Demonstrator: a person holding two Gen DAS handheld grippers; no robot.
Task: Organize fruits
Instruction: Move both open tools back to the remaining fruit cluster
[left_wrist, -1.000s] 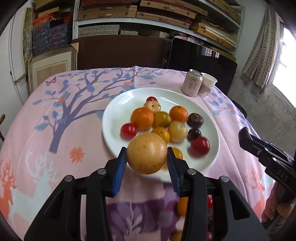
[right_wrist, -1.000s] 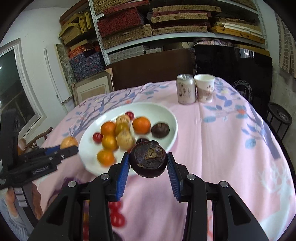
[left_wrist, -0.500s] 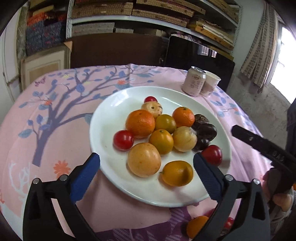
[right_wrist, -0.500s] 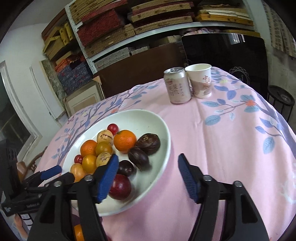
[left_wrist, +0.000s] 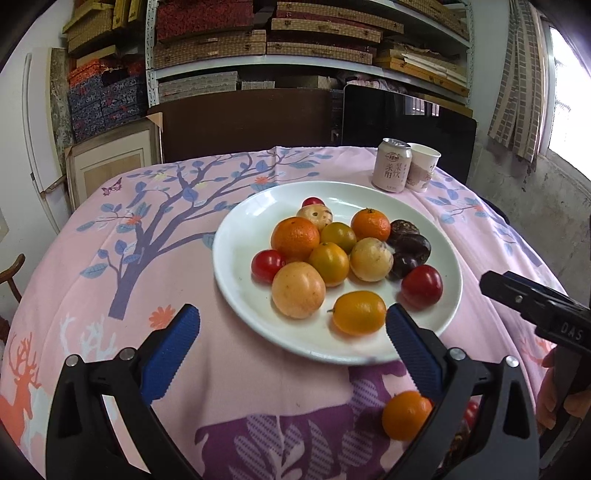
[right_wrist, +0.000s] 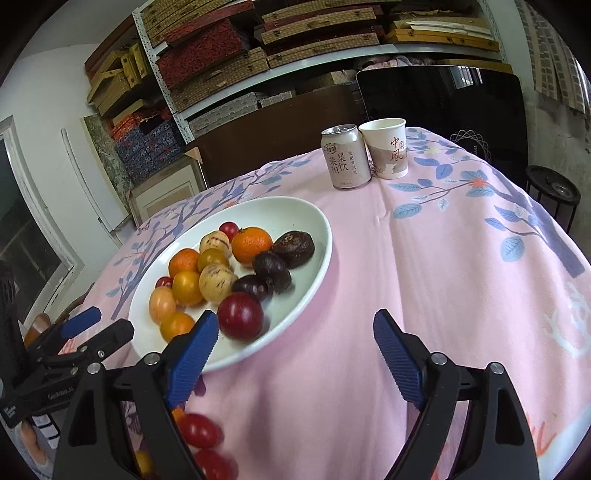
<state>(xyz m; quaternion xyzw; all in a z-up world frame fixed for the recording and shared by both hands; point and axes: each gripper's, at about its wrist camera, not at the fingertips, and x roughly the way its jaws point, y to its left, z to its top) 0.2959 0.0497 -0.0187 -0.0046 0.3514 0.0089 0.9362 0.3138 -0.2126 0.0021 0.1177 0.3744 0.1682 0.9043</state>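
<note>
The left gripper (left_wrist: 291, 328) hangs over the near rim of the white plate (left_wrist: 236, 236), its blue pads spread wide with nothing between them. The right gripper (right_wrist: 295, 343) is spread too, its jaws having just been opening, empty over the pink tablecloth (right_wrist: 443, 258) at the plate's right edge. The plate sits on the bench and holds the gathered fruit: a pale yellow passion fruit (left_wrist: 298, 290) at the near left of the pile, a yellow-orange oval fruit (left_wrist: 359, 312) just beside it, two tangerines (left_wrist: 295, 238), red cherry tomatoes (left_wrist: 267, 265), a red plum-like fruit (right_wrist: 240, 315) near the front rim, and wrinkled dark purple passion fruits (right_wrist: 271, 271) on the right side. Off the plate, a small orange fruit (left_wrist: 406, 415) and blurred red tomatoes (right_wrist: 201, 430) lie on the cloth close to the camera. A drink can (right_wrist: 345, 157) and a paper cup (right_wrist: 386, 147) stand touching at the far side of the bench.
</note>
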